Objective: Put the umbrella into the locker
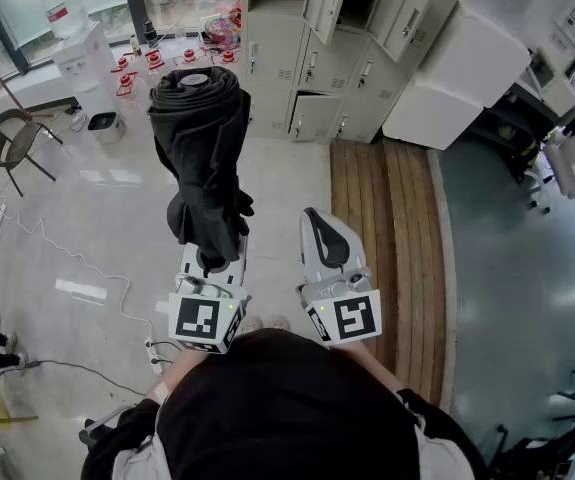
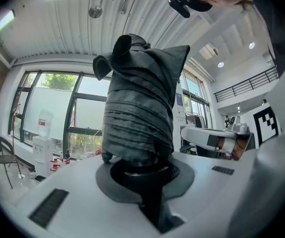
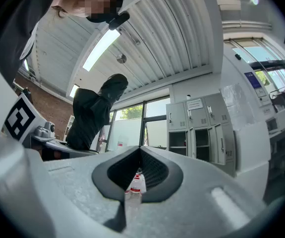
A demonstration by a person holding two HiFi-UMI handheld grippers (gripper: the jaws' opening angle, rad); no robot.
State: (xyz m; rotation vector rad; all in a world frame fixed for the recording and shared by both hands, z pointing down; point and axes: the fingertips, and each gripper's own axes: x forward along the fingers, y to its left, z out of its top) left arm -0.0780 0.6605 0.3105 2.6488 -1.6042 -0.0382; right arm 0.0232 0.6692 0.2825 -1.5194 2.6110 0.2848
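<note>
The left tongs [image 1: 214, 264] pinch the folded black umbrella [image 1: 202, 138] by its lower end, so the bundle stands upright above them, likely to keep it steady and off the floor [image 1: 97, 218] while it is carried. The right tongs [image 1: 329, 240] are pressed together on nothing, seemingly kept free for a door. The grey lockers [image 1: 317, 68] stand well apart at one o'clock, some ajar.

The umbrella [image 1: 202, 148] is creased matt black cloth; the lockers [image 1: 277, 68] smooth grey metal; the floor [image 1: 97, 218] glossy, beside wooden planks [image 1: 387, 228].
</note>
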